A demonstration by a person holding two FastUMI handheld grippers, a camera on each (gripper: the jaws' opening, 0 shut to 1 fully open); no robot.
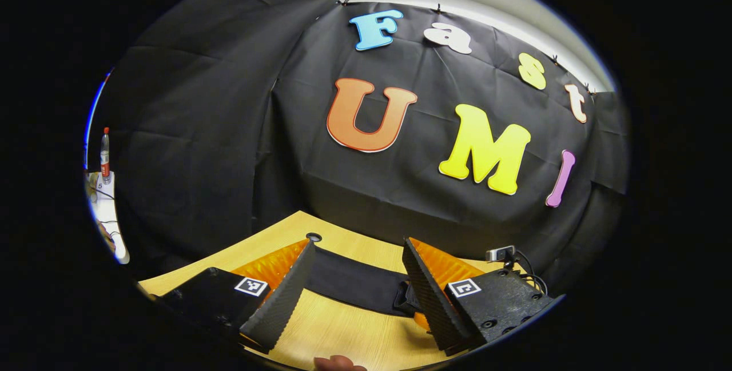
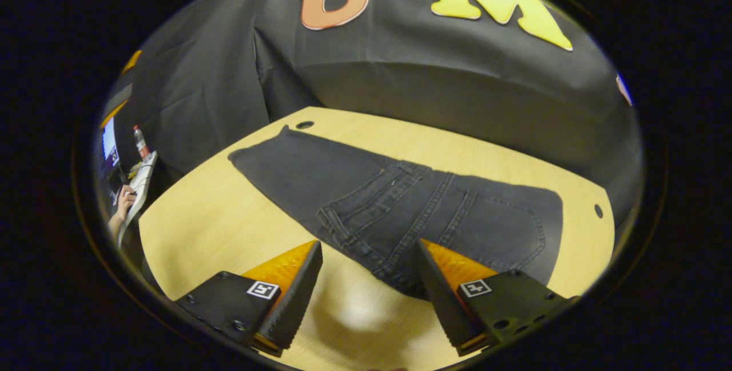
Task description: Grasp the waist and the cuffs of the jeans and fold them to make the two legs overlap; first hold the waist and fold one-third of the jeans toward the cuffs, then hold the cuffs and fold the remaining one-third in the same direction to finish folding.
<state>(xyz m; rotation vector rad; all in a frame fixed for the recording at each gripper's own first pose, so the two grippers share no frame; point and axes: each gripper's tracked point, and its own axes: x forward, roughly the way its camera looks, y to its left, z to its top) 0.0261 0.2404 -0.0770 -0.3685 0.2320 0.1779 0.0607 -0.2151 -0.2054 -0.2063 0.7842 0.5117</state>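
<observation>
The left gripper [image 1: 350,291] hangs low over the counter [image 1: 343,325], its two fingers [image 1: 283,296] spread wide and gripping nothing. Between them, farther ahead, one dark band of the jeans [image 1: 354,282] lies flat across the wood. Past the right finger a small webcam [image 1: 500,254] stands at the counter's edge. Far off to the left, one bottle [image 1: 105,154] stands on a white shelf.

The right gripper [image 2: 366,291] tilts down toward the counter, its two fingers [image 2: 294,294] also wide apart, pressing on nothing. One pair of jeans lies flat just ahead, running from beyond the left finger to past the right finger. Whether the right finger touches the denim, I cannot tell.
</observation>
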